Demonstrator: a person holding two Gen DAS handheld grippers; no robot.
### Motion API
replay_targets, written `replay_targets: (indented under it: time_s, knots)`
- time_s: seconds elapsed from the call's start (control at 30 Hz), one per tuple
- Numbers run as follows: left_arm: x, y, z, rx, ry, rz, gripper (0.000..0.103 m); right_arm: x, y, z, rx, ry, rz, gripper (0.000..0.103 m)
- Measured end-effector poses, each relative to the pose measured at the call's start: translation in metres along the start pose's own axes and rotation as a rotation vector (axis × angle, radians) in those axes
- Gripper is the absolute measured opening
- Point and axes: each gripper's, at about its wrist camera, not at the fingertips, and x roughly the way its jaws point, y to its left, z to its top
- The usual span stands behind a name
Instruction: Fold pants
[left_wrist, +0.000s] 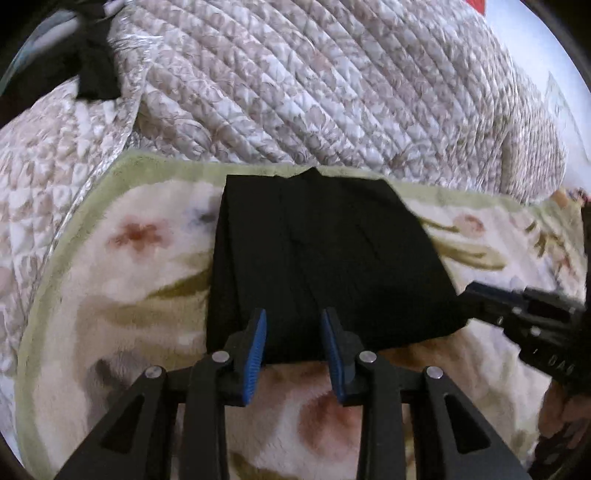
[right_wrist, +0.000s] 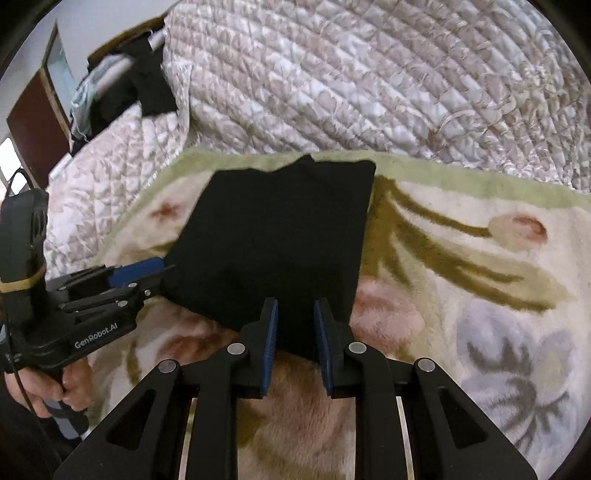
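The left gripper (left_wrist: 293, 325) and right gripper (right_wrist: 295, 314) hover with jaws parted, empty, at the near edge of the folded black pants (left_wrist: 317, 258) lying on the floral blanket (left_wrist: 110, 295), its far green border beside the quilt (left_wrist: 295, 74).

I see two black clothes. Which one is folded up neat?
The black pants lying flat on the flowery blanket are folded into a neat rectangle. The other black cloth sits crumpled far back beside the quilt.
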Motion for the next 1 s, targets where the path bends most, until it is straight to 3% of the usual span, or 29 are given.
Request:
replay_targets:
  time_s: [0.27, 0.4, 0.53, 1.0]
  knots:
    - [-0.031, -0.01, -0.027, -0.012, -0.038, 0.053, 0.033, -0.025, 0.013, -0.02, -0.04, -0.013, -0.021, 0.021]
    - [-0.036, -0.011, -0.037, -0.015, -0.039, 0.057, 0.034, -0.035, 0.019, -0.029, -0.049, -0.03, -0.029, 0.029]
    - [-0.028, -0.014, -0.042, 0.001, -0.023, 0.064, 0.036, -0.034, 0.021, -0.038, -0.072, -0.027, -0.057, 0.038]
    - [0.005, -0.009, -0.052, -0.003, 0.05, 0.119, 0.045, -0.005, 0.008, -0.045, -0.063, 0.042, -0.099, 0.038]
